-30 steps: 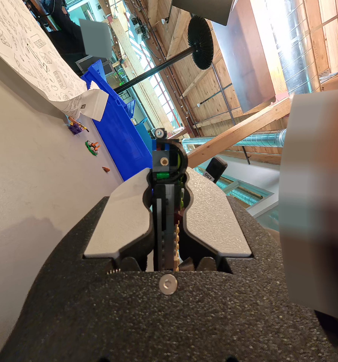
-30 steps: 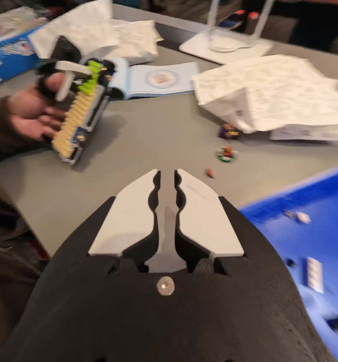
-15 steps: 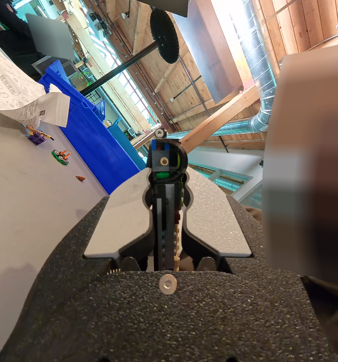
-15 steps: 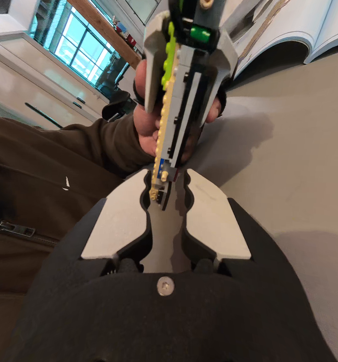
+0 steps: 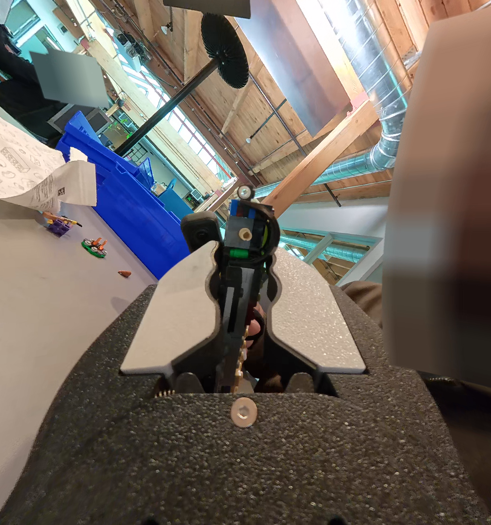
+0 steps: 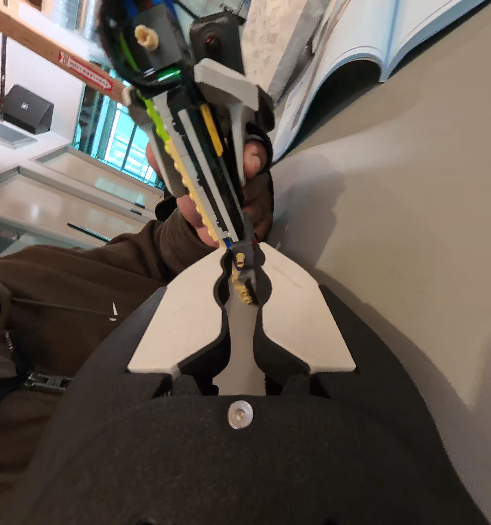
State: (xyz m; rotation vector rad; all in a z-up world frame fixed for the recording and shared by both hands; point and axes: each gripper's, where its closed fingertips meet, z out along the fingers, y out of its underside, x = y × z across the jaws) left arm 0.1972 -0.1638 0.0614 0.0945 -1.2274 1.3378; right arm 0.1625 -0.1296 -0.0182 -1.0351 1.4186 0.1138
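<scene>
Long brick-built model, lifted above the grey surface, its long axis running between both tongs: left tongs clenched on its upper part, right tongs closed around its near lower tip.

Counts on and above the bench

One long brick-built model, two claws, three small loose brick pieces, one blue bin, one open booklet, one printed sheet.
</scene>
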